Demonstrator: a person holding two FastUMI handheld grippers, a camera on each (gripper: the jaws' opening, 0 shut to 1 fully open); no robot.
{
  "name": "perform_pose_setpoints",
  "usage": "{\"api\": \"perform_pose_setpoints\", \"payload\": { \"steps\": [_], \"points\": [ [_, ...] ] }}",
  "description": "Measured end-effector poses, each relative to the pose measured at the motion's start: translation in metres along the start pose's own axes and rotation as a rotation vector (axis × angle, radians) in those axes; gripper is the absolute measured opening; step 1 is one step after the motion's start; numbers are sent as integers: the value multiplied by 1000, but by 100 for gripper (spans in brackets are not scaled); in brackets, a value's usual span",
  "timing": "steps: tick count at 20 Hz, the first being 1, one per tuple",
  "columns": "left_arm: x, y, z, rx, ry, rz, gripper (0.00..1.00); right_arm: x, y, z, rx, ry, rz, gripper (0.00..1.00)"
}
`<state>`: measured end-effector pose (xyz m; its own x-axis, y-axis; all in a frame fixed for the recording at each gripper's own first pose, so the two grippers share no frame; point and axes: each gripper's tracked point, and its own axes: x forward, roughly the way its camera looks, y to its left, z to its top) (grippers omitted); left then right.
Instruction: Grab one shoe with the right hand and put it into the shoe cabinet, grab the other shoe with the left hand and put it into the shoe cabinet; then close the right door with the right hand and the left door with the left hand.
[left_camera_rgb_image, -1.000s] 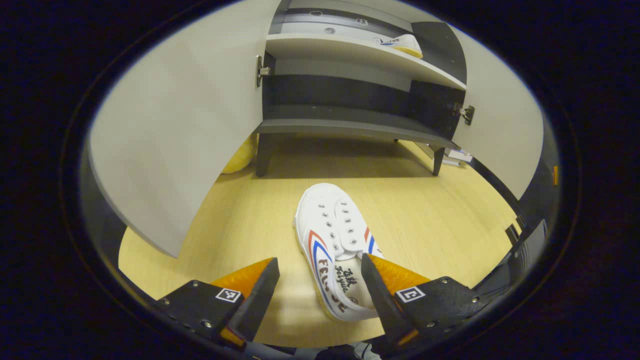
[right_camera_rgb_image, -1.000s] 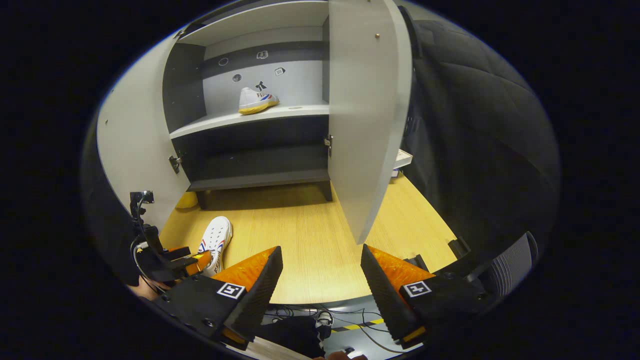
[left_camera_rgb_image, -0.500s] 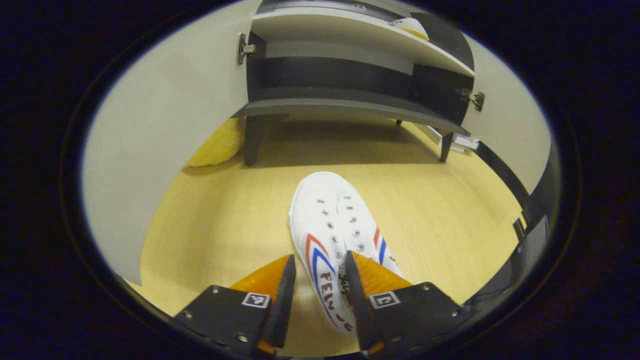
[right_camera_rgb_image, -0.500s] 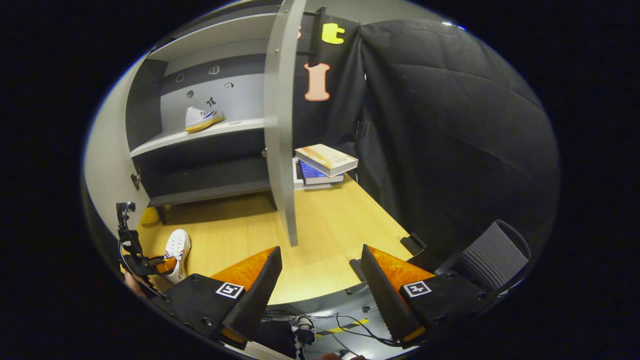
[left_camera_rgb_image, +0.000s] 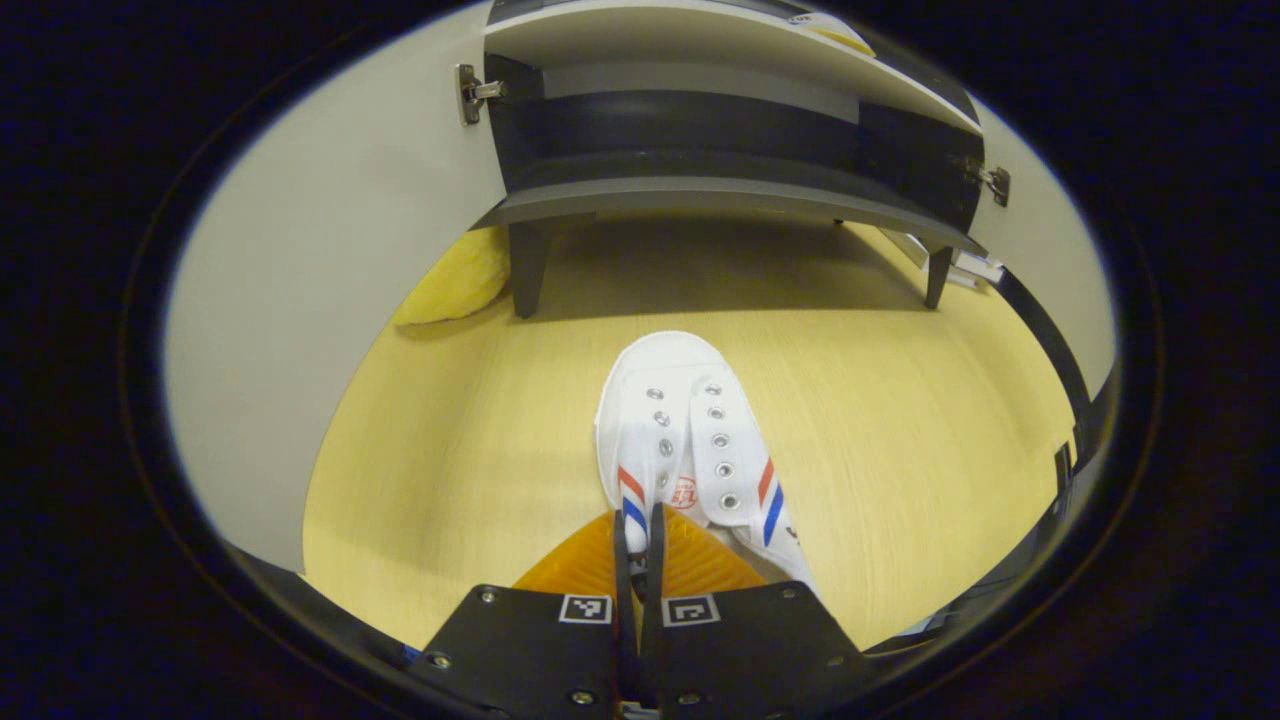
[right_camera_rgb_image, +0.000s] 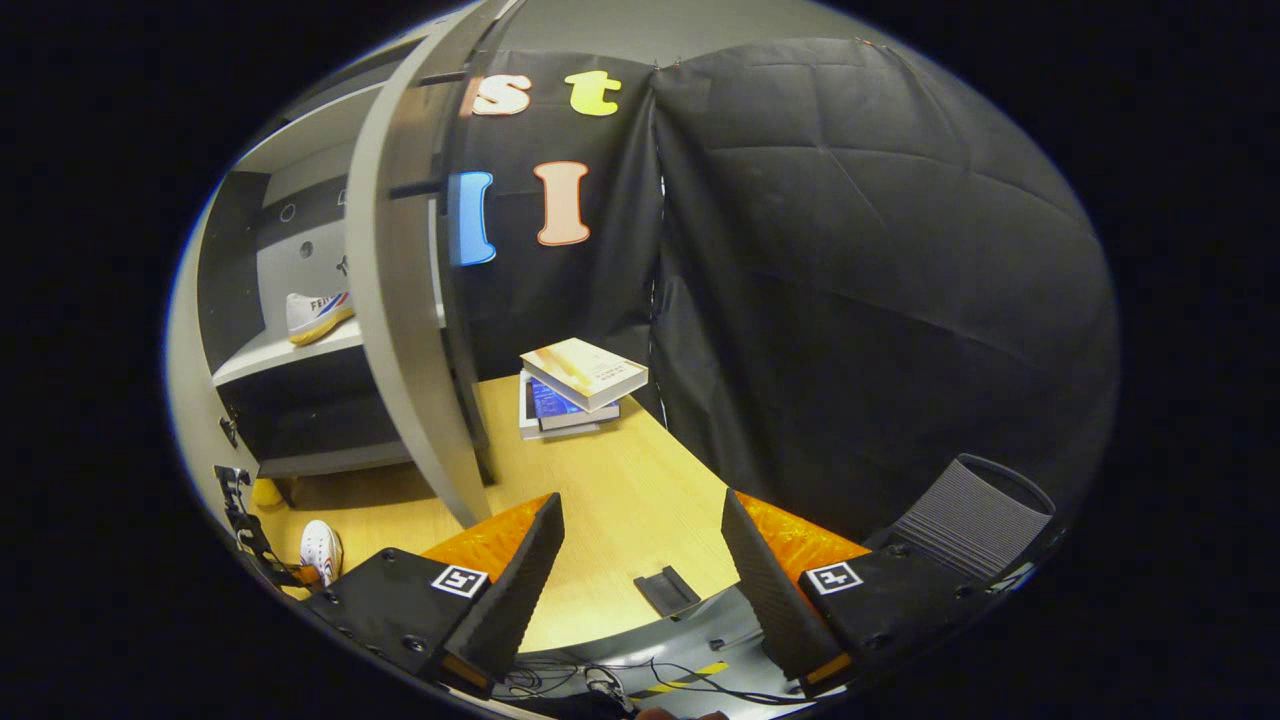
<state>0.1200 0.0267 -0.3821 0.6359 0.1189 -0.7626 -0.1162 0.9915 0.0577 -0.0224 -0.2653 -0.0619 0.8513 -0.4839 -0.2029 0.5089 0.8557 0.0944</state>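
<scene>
Left gripper (left_camera_rgb_image: 636, 560) is clenched on the collar of the second shoe (left_camera_rgb_image: 690, 450), likely still resting on the counter (left_camera_rgb_image: 450, 480). Right gripper (right_camera_rgb_image: 640, 560) hangs released and empty. First shoe (right_camera_rgb_image: 318, 315) sits on the cabinet shelf (right_camera_rgb_image: 262, 352). Left: stowing this shoe, closing the right door (right_camera_rgb_image: 400, 300) and left door (left_camera_rgb_image: 330, 280).

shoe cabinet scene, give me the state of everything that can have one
left gripper: shut on the shoe on the floor, at its heel collar
right gripper: open, holding nothing
shoe on the floor: upright, toe toward the cabinet
shoe on the shelf: already inside the cabinet
left door: open
right door: open
books: stacked, closed
</scene>
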Motion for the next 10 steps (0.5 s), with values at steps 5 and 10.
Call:
{"api": "perform_pose_setpoints", "payload": {
  "steps": [5,10],
  "points": [
    [-6,-6,17,-96,-47,17,3,38,-23,19,-15,-67,23,99],
    [-22,-16,38,-162,-122,17,3,77,-29,41,-10,-153,43,99]
  ]
}}
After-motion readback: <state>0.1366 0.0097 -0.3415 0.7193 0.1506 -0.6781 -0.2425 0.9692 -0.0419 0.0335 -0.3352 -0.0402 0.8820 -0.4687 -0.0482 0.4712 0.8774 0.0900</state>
